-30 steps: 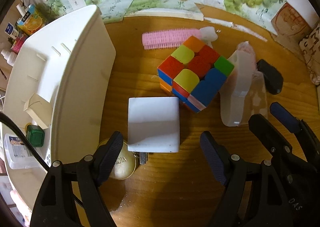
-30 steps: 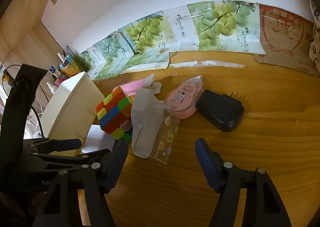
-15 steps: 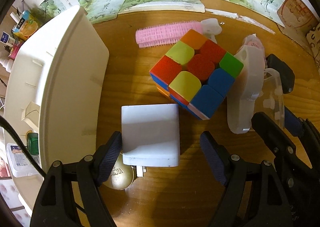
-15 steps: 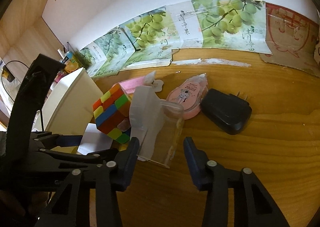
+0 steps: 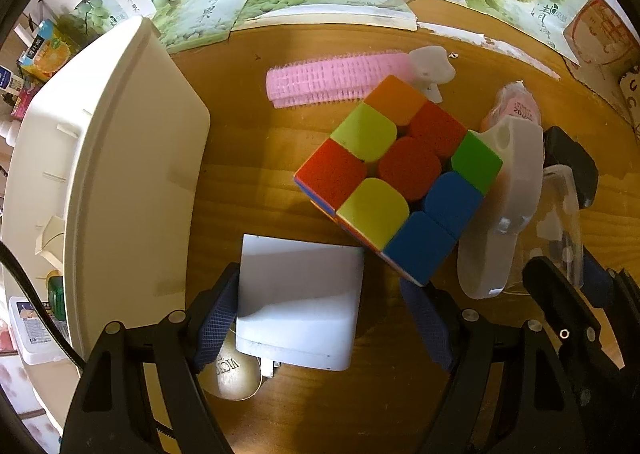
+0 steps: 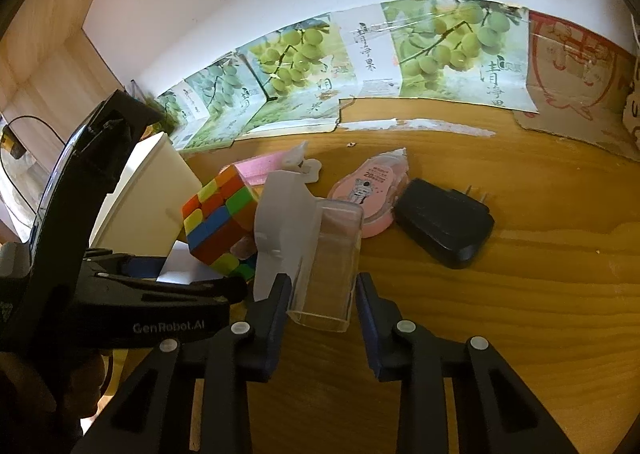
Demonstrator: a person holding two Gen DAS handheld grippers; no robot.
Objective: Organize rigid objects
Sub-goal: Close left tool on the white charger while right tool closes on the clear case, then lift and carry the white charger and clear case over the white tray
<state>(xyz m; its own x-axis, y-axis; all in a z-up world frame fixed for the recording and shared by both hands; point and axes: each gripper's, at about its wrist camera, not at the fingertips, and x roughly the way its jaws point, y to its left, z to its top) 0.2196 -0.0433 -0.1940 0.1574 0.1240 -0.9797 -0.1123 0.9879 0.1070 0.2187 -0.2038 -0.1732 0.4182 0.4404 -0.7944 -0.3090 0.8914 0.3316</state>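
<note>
A white charger block [image 5: 300, 302] lies on the wooden table between the fingers of my left gripper [image 5: 322, 320]. The gripper is open: its left pad is at the block's side, its right pad stands apart. Just beyond the block is a multicoloured puzzle cube [image 5: 396, 178]. A clear plastic case with a white lid [image 6: 332, 250] leans against the cube. My right gripper [image 6: 322, 294] is closing on the case's near end, with a pad against each side. Behind the case lie a pink correction tape [image 6: 372, 190] and a black plug adapter [image 6: 444, 222].
A white plastic bin [image 5: 132, 174] stands close on the left. A pink hair roller [image 5: 336, 80] and a white clip [image 5: 432, 68] lie behind the cube. A round gold object [image 5: 236, 374] sits partly under the charger. Printed cardboard lines the back wall.
My right gripper's jaws have drawn in from wide apart until they meet the clear case. My left gripper has come down and forward, so the white charger now sits between its fingers.
</note>
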